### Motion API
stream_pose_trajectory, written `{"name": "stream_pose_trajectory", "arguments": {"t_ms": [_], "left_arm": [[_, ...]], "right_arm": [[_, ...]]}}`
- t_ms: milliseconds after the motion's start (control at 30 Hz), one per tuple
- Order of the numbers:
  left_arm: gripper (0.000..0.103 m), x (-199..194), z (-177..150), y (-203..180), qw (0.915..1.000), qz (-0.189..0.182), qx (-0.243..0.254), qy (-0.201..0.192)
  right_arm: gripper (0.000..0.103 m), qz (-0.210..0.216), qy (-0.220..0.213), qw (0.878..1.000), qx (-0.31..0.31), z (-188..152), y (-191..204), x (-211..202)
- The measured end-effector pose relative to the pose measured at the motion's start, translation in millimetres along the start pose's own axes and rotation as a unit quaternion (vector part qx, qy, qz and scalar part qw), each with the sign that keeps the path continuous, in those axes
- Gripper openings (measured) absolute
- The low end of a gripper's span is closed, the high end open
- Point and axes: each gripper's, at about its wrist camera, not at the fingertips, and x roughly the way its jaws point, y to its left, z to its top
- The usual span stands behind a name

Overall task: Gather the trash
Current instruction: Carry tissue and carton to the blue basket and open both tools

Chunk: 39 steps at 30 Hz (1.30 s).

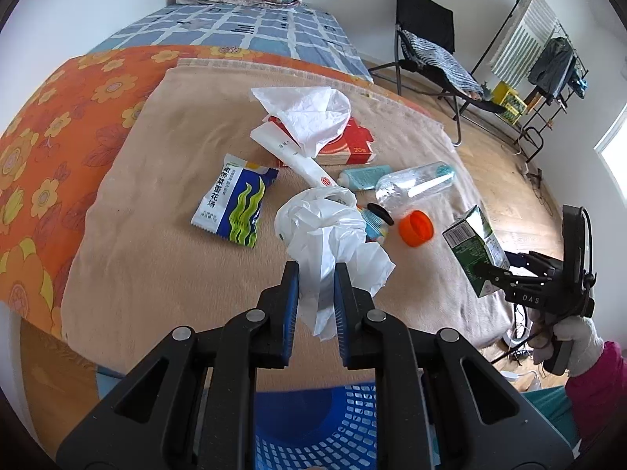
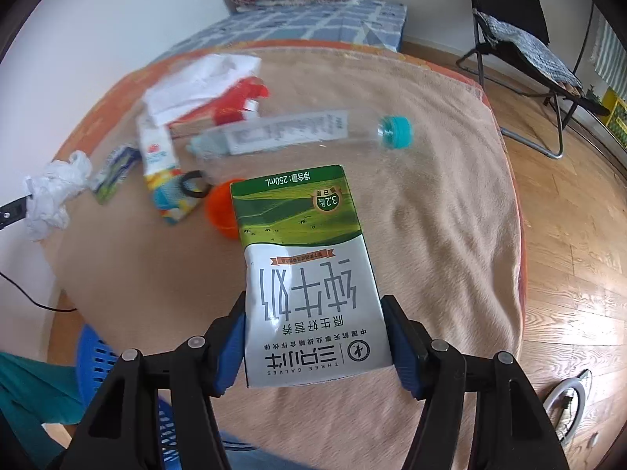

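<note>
White bag (image 1: 329,243) pinched in left tool (image 1: 316,274), right tool (image 2: 315,337) tilted down w/ milk carton (image 2: 309,274)

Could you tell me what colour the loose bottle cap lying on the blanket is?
Orange; the bottle cap shows best in the left wrist view.

Black grippers (image 1: 316,293), blue pads, white glove (image 1: 580,337), magenta sleeve (image 1: 599,387).

Bed (image 1: 129,211) under tan blanket (image 1: 164,266); around the clear bottle (image 1: 411,184): orange cap (image 1: 416,228), red box (image 1: 345,149), soup packet (image 1: 235,199).
</note>
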Motion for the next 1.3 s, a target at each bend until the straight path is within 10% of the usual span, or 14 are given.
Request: {"name": "stream_pose_trajectory", "arguments": {"t_ms": [433, 1300], "left_arm": [[0.016, -26.5, -41.9, 2.3, 0.9999, -0.007, 0.014, 0.002], [0.016, -12.8, -140.9, 10.2, 0.9965, -0.027, -0.003, 0.079]], "right_arm": [[0.066, 0.064, -0.071, 0.995, -0.021, -35.7, 73.5, -55.2], [0.066, 0.109, -0.026, 0.99, -0.081, -105.2, 143.4, -44.9]]}}
